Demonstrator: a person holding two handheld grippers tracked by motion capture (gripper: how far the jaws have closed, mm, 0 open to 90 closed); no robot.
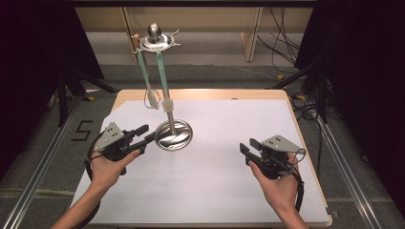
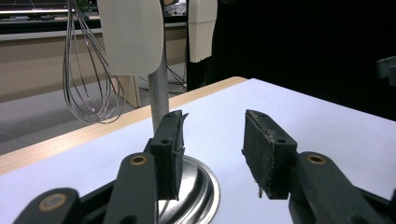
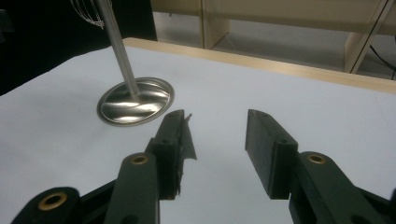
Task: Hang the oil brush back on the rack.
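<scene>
Left tool point(image 1: 145, 134): we see its jaws spread apart with nothing between them; it sits at the left of the table, its tips just beside the stand's round base; in the left gripper view its left jaw overlaps the base's rim, though we cannot tell whether it touches
Right tool point(image 1: 248, 147): we see its jaws parted and empty; it is held over the right side of the table, well apart from the stand
Utensil stand point(image 1: 174, 134): a shiny metal disc base on the table's left half, a slim pole rising from it to a metal top piece
Whisk point(image 1: 152, 98): hangs from the top piece, wire loops down, to the left of the pole; we see the loops near the pole in the left gripper view point(image 2: 91, 74)
Spatula point(image 1: 165, 90): hangs beside the whisk, green handle, pale blade low against the pole
Table point(image 1: 215, 191): covered in white, a wooden edge at the far side
Hands: our view from above has the left hand point(image 1: 109, 164) and right hand point(image 1: 277, 183) each wrapped around a tool's grip
</scene>
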